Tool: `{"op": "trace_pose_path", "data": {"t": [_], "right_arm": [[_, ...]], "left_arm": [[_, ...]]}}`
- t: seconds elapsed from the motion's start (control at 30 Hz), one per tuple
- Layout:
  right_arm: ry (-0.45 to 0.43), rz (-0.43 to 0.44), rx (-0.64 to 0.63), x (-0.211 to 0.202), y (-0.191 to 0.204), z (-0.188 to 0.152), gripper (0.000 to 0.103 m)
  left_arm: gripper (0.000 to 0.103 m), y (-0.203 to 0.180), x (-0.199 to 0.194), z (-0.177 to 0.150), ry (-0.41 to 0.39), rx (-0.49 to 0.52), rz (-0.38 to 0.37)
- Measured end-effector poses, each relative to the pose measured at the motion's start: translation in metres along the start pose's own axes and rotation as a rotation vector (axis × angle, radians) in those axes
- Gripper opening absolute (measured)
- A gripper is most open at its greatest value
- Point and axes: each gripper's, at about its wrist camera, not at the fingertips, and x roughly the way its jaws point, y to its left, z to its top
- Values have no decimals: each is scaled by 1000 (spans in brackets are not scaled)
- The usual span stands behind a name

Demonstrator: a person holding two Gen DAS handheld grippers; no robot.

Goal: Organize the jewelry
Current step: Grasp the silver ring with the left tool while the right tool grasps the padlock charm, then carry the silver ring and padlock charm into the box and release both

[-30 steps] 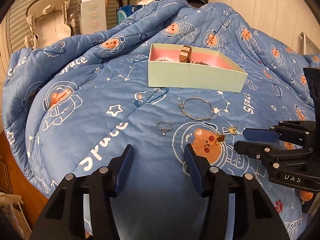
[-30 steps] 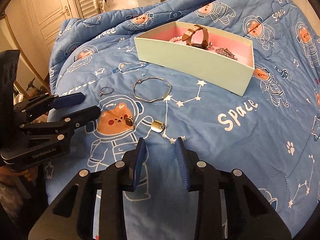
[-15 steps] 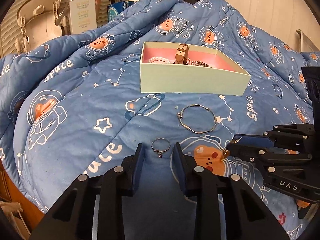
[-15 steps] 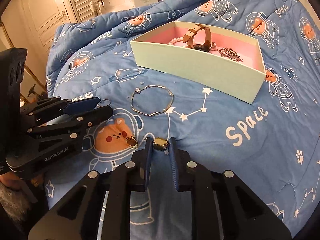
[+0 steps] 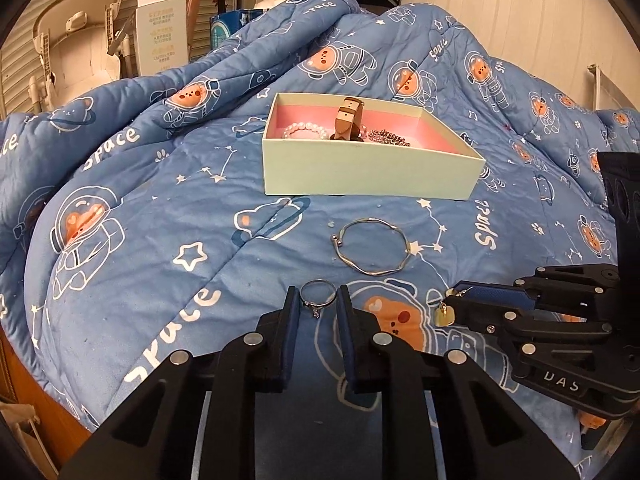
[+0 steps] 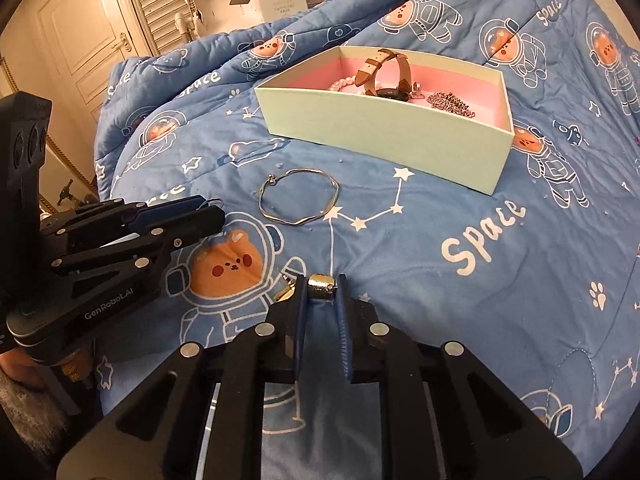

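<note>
A pale green box (image 5: 368,176) with a pink inside holds a brown-strap watch (image 5: 347,122), a pearl bracelet (image 5: 306,132) and a chain. A silver bangle (image 5: 372,246) lies on the blue quilt in front of it. My left gripper (image 5: 318,302) has closed around a small silver ring (image 5: 318,298) lying on the quilt. My right gripper (image 6: 320,286) is shut on a gold earring (image 6: 320,282); the earring's gold drop hangs at its tips in the left wrist view (image 5: 444,314). The box (image 6: 384,136) and bangle (image 6: 298,200) also show in the right wrist view.
The quilt (image 5: 160,208) drapes over a mound and falls away at the left. A white carton (image 5: 162,36) and a white plastic seat stand behind it. A shelf unit stands at the back, a panelled door (image 6: 80,32) at the left.
Both grippers moved forward and down and narrowed. The left one closed around the ring. The right one closed on the gold earring.
</note>
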Motion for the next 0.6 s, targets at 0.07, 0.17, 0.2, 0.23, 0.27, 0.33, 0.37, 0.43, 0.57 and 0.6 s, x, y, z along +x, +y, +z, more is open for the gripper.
{"op": "trace_pose_path", "data": {"t": [0.07,0.17,0.2,0.23,0.27,0.33,0.37,0.43,0.57,0.6], "right_arm": [[-8,-5,-5,-4,0,-2,15],[-14,-8,-21,-10,-1,-7,15],[-16,-8,-24,-11,-1,-8,15],[-18,-8,-22,-13,-2,-9,15],[-20,-6,-18,-16,-4,-10,15],[-24,5,-10,-21,-6,-11,15],[-26,9,-9,-24,-7,-11,15],[-31,15,-10,-29,-7,-11,15],[-55,32,-21,-42,-7,-7,15],[-64,43,-19,-46,-7,-5,15]], "left_arm": [[18,-5,-4,-1,-4,10,-3],[18,-11,-12,-3,-13,29,-7],[18,-13,-15,-4,-16,33,-9],[18,-13,-17,-5,-19,35,-9],[18,-13,-20,-6,-22,33,-11],[18,-12,-25,-6,-26,21,-20],[18,-11,-28,-6,-28,14,-25],[18,-10,-34,-5,-39,5,-33],[18,-12,-43,1,-61,1,-58],[18,-13,-46,3,-68,2,-63]]}}
